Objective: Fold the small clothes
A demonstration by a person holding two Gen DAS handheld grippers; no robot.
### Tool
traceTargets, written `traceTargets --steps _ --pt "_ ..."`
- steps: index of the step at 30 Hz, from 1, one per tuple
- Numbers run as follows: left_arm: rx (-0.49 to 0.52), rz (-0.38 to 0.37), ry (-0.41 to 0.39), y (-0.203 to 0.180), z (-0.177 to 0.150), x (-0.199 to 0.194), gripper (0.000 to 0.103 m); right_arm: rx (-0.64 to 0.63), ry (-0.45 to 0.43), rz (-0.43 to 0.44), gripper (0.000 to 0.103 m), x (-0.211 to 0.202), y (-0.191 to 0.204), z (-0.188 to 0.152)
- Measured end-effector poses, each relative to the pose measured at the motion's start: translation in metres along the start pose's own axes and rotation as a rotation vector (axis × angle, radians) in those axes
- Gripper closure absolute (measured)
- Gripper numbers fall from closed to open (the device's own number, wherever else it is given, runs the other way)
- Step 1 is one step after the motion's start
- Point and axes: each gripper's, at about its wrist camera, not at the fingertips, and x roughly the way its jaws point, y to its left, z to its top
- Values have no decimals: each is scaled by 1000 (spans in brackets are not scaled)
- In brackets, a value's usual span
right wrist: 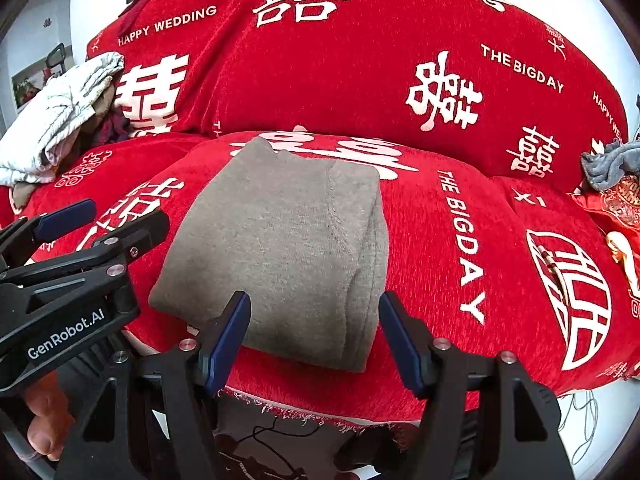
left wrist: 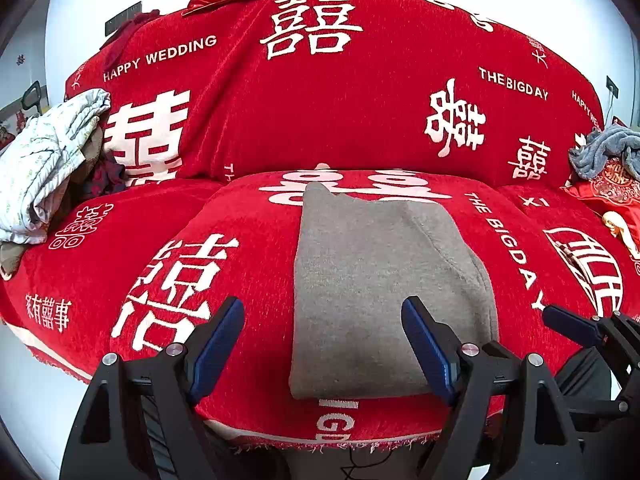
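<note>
From the left, I see a crumpled pile of pale patterned clothes that lies against the left end of the sofa, with a darker piece under it. The sofa itself is under a red cover printed with white characters and the words "HAPPY WEDDING" and "THE BIGDAY". My left gripper hangs just over the front edge of the middle seat cushion; its two blue-padded fingers stand wide apart and hold nothing. Between them, a little toward the right finger, lies the gray knitted garment, folded into a long rectangle that runs from the front edge of the cushion toward the backrest. It rests flat on the cover, and one folded layer makes a curved seam along its right side. My right gripper is also spread wide and empty, with its fingers at both sides of the near right corner of the garment; I cannot tell if the pads touch the cloth. In the right wrist view the left gripper appears at the left side. At the far right end of the sofa a gray-blue fluffy cloth lies on a red embroidered cushion.
</note>
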Motion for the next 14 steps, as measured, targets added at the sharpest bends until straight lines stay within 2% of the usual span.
traceTargets --steps 14 --pt "-23 10 1 4 -3 3 21 -7 17 4 33 6 -1 -1"
